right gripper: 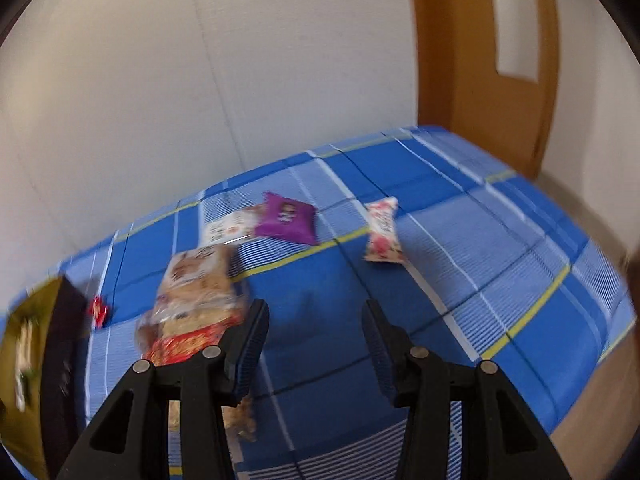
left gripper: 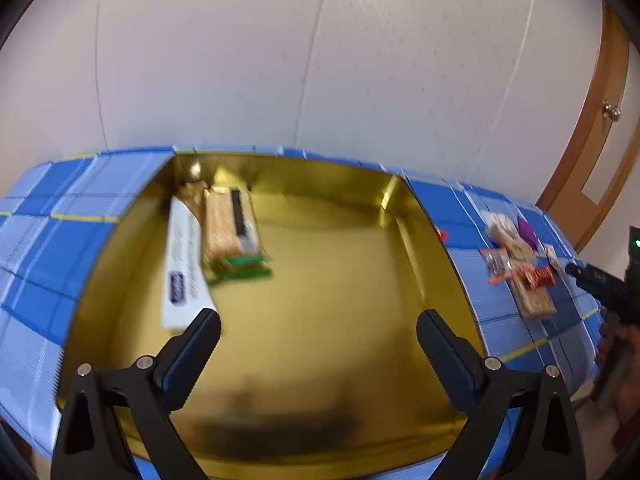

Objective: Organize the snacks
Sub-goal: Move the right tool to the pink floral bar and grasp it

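Note:
A gold tin [left gripper: 404, 224] sits on the blue plaid table. Inside it at the far left lie a white bar [left gripper: 182, 272] and a tan bar with a green end [left gripper: 234, 236]. My left gripper [left gripper: 318, 330] is open and empty above the tin's near half. My right gripper [right gripper: 314, 334] is open and empty above the cloth. Just left of it lies a clear cracker pack [right gripper: 192, 300]. A purple packet [right gripper: 286, 220], a white packet [right gripper: 228, 226], a pink-and-white candy [right gripper: 382, 232] and a small red candy [right gripper: 98, 310] lie beyond. The tin's edge [right gripper: 24, 344] shows at the left.
The table [right gripper: 460, 240] stands against a white wall, with a wooden door [right gripper: 480, 60] at the far right. The table's right edge drops to the floor. The snack pile [left gripper: 520, 264] and the right gripper [left gripper: 604, 288] show in the left wrist view.

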Motion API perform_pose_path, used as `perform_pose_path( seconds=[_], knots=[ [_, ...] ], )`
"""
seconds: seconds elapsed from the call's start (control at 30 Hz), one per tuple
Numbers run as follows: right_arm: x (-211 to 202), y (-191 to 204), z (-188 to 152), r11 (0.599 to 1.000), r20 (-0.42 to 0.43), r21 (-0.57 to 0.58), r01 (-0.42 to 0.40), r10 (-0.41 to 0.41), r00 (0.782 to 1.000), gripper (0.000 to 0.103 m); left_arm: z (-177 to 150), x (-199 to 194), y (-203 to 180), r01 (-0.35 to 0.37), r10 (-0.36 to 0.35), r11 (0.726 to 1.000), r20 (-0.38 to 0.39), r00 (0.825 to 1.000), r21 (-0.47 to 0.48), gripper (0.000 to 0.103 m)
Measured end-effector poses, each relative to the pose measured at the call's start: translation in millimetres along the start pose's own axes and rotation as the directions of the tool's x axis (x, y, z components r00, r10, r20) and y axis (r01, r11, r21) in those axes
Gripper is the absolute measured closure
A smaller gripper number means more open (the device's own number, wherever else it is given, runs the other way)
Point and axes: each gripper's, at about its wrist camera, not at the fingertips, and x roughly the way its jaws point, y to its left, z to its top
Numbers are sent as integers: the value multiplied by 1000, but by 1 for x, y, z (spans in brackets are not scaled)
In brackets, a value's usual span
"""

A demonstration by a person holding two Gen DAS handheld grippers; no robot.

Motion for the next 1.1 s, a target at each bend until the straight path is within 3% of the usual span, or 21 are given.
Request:
perform_pose_path(
  seconds=[0.17, 0.4, 0.53, 0.73, 0.93, 1.1],
  knots=[
    [21, -24, 19, 996, 18, 47, 76, -77, 997, 54, -9, -11, -30, 18, -18, 999, 14, 1000, 38, 4],
    [68, -45, 45, 990, 9, 113, 82, -84, 996, 55, -7, -13, -59, 21, -21, 997, 3, 1000, 77, 3],
    [86, -49, 53, 990, -9, 119, 77, -77, 997, 61, -9, -12, -84, 18, -19, 988, 6, 1000, 150, 3],
    [102, -48, 53, 994, -48, 76, 79, -76, 996, 78, -3, -7, -133, 57, -59, 964, 1, 998, 260, 3],
    [96, -50, 46, 997, -64, 49, 56, -53, 997, 80, 4, 7, -183, 111, -111, 931, -21, 994, 348, 3],
    [79, -47, 31, 998, -126, 59, 33, -26, 992, 80, 12, 29, -224, 141, -128, 896, -59, 990, 421, 3]
  ],
)
